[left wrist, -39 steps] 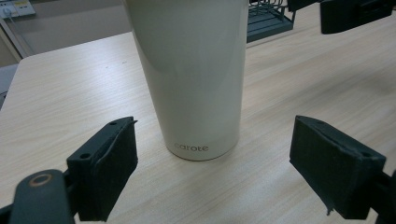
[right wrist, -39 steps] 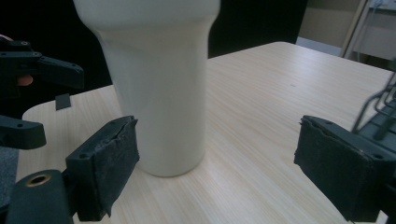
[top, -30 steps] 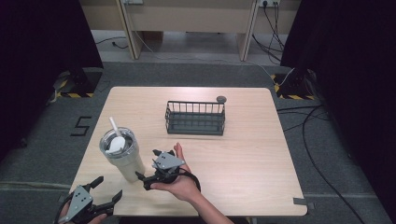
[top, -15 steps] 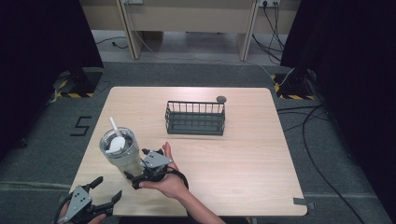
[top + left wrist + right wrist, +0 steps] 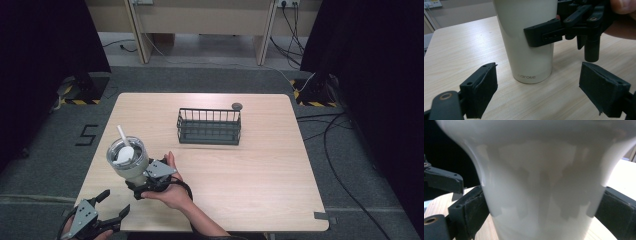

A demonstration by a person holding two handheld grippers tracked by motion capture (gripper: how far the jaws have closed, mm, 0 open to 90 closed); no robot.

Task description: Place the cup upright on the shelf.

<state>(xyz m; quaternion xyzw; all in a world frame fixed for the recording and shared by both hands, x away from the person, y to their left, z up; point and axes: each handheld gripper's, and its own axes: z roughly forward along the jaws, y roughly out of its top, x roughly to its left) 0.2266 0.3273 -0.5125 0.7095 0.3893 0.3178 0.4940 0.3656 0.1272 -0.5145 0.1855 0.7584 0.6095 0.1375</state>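
While clamped by right gripper, upright lidded tumbler with straw.

Lab setup: floor cables, hazard-taped stands, black curtains, lone table.

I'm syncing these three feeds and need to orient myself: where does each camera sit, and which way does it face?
High view: above the near table edge, looking forward and down on the table, wire basket and tumbler; a forearm and both grippers show.
Left gripper view: on the left gripper, low, facing the tumbler's base; its open jaws frame it.
Right gripper view: on the right gripper, jaws flanking the tumbler's wall.
All three share the tumbler.
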